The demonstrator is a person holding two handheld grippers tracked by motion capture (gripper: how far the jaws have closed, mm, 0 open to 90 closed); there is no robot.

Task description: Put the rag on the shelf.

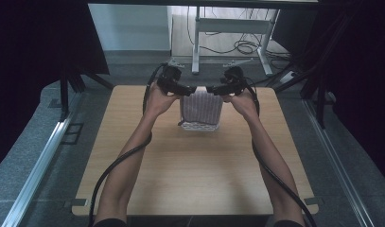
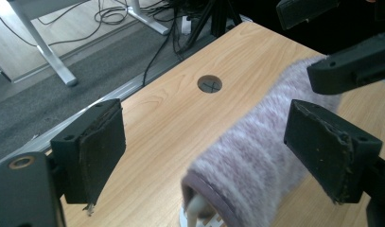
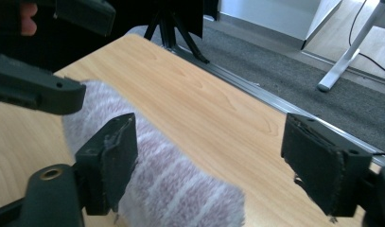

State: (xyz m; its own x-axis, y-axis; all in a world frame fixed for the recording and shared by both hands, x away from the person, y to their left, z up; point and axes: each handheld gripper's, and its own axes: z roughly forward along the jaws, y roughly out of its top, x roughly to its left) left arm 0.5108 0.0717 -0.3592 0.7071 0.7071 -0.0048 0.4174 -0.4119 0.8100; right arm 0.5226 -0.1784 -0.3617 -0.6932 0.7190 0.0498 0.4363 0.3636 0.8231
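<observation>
we hold both grippers, left (image 1: 189,89) and right (image 1: 214,89), at the far top of the towel (image 1: 201,107), jaws apart with nothing pinched. the towel is draped over a white rack (image 1: 198,126) on the table (image 1: 190,175), toward its far edge. it could slide off (nothing pins it), or a jaw could snag the pile. there is open room on the near side.

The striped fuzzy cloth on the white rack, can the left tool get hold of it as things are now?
Probably yes. The left tool stands open right at the cloth, whose end lies between its jaws with nothing between them. The right tool is at the far end, clear of it.
</observation>
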